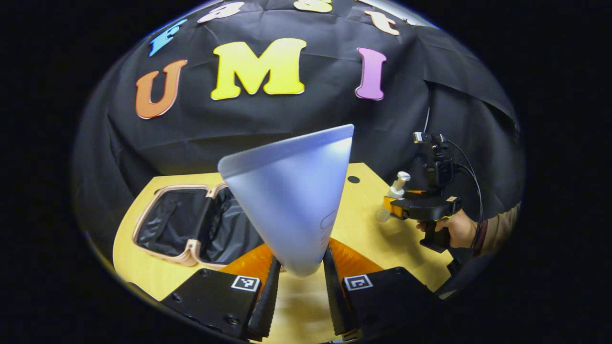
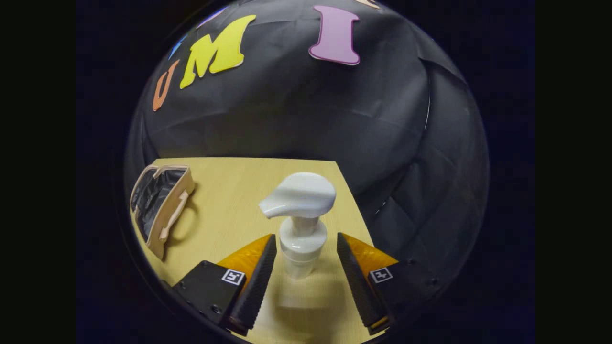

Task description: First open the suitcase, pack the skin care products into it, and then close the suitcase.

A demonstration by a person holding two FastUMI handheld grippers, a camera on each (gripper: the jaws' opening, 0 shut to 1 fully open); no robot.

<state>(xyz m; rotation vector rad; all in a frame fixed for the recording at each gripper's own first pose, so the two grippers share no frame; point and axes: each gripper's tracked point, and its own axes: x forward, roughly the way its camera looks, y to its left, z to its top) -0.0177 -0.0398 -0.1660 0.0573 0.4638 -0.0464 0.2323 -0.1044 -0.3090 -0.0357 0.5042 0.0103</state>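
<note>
My left gripper (image 1: 300,286) is shut on the narrow cap end of a pale lavender tube (image 1: 291,200), held upright above the table with its flat crimped end up. To its left, the small beige suitcase (image 1: 165,188) lies open, showing black lining. In the right gripper view the suitcase (image 2: 162,210) sits at the far left. My right gripper (image 2: 306,282) stands open around a white pump bottle (image 2: 299,200) on the table, with a gap on each side of its neck. In the left gripper view, that gripper (image 1: 397,208) and the bottle (image 1: 397,188) appear at the right, with a hand (image 1: 456,227) on the grip.
The light wooden table (image 1: 382,239) ends at the black cloth wall behind. A small dark round hole (image 1: 353,179) sits near its back edge. Bare tabletop (image 2: 229,200) lies between the suitcase and the bottle.
</note>
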